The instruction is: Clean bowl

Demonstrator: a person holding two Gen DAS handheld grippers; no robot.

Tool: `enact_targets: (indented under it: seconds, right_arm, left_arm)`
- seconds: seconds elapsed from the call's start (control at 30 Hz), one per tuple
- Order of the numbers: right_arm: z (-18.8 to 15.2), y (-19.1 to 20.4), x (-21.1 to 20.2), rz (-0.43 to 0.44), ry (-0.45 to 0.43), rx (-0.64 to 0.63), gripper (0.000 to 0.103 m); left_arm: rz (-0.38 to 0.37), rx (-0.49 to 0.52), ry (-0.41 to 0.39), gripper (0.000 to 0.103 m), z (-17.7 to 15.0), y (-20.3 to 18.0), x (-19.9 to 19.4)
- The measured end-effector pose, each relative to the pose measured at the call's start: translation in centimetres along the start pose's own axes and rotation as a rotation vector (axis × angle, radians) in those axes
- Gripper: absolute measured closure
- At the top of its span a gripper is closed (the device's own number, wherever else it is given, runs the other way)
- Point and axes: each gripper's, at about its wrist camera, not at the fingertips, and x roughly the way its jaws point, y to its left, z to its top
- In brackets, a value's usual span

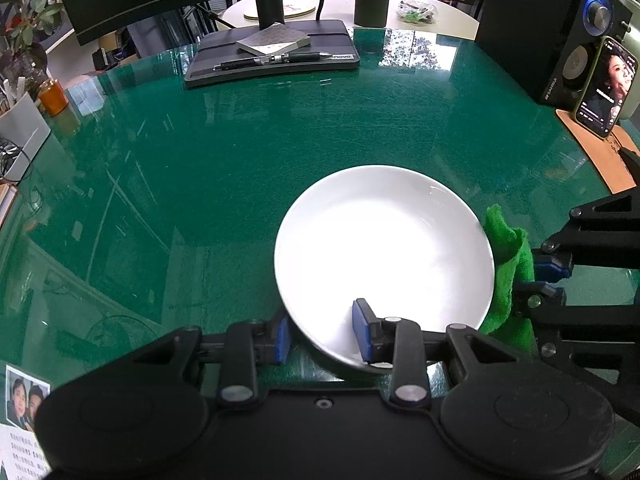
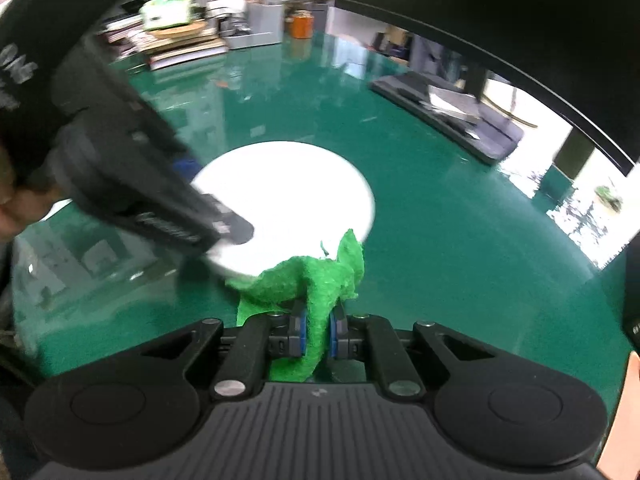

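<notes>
Green desk [image 1: 240, 152] — bowl [image 1: 384, 248] rim clamped, cloth [image 2: 316, 280] pinched beside it.

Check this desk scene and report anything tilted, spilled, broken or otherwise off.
No spill or damage shows. The one thing askew is the white bowl: the left gripper pinches its near rim and holds it tipped. The right gripper clamps a crumpled green cloth at the bowl's edge.

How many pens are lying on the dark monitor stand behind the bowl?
2. Both lie end to end along the front of the dark monitor stand: one black pen toward its left, the other black pen toward its right, below the notepad. None appear hidden.
</notes>
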Motion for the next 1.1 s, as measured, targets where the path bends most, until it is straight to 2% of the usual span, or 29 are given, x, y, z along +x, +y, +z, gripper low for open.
enact_targets:
  seconds: [0.13, 0.4, 0.57, 0.73, 0.9, 1.1]
  right_arm:
    - [-0.1, 1.3, -0.4, 0.038, 0.004, -0.064, 0.093]
    - [0.3, 0.0, 0.2, -0.015, 0.009, -0.014, 0.093]
    - [0.4, 0.4, 0.1, -0.001, 0.019, -0.064, 0.093]
    - [0.8, -0.5, 0.4, -0.03, 0.016, -0.033, 0.093]
    - [0.6, 0.3, 0.2, -0.01, 0.029, -0.099, 0.093]
    - [0.9, -0.4, 0.4, -0.034, 0.022, -0.065, 0.093]
  left_arm:
    - [0.003, 0.0, 0.0, 0.071, -0.1, -0.1, 0.0]
    - [0.005, 0.003, 0.002, 0.071, 0.0, -0.1, 0.0]
    - [0.007, 0.001, 0.002, 0.071, 0.0, -0.1, 0.0]
    - [0.006, 0.002, 0.003, 0.071, -0.2, -0.2, -0.2]
    - [0.005, 0.0, 0.002, 0.071, -0.2, -0.2, -0.2]
    - [0.005, 0.0, 0.004, 0.071, -0.2, -0.2, -0.2]
